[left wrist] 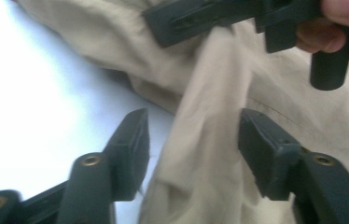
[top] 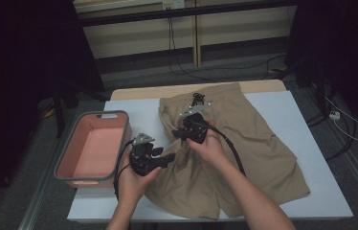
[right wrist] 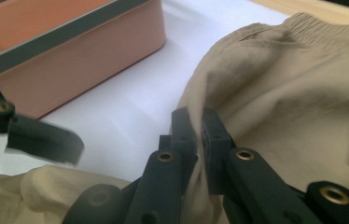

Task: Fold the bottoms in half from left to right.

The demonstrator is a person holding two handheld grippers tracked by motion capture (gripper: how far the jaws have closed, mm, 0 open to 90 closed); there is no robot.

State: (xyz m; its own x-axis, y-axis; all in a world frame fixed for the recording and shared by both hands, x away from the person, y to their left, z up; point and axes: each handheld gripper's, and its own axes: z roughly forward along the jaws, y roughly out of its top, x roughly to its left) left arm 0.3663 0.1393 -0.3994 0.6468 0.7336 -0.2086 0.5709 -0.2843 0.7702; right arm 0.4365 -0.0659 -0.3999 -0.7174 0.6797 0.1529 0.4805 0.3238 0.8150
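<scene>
Tan shorts (top: pixel 244 143) lie spread on the white table (top: pixel 311 115), waistband toward the far edge. My right gripper (right wrist: pixel 200 133) is shut on a raised fold at the shorts' left edge, lifting it a little; in the high view the right gripper (top: pixel 179 133) sits over the shorts' left side. My left gripper (left wrist: pixel 191 135) is open, its jaws either side of the hanging ridge of the shorts (left wrist: pixel 210 140) without pinching it. In the high view the left gripper (top: pixel 167 159) is just left of and below the right one.
A pink bin (top: pixel 91 148) with a grey rim stands off the table's left edge, close to the left hand, and the bin (right wrist: pixel 84 51) looks empty. Bare table (right wrist: pixel 130 107) lies between bin and shorts. Cables trail from both grippers.
</scene>
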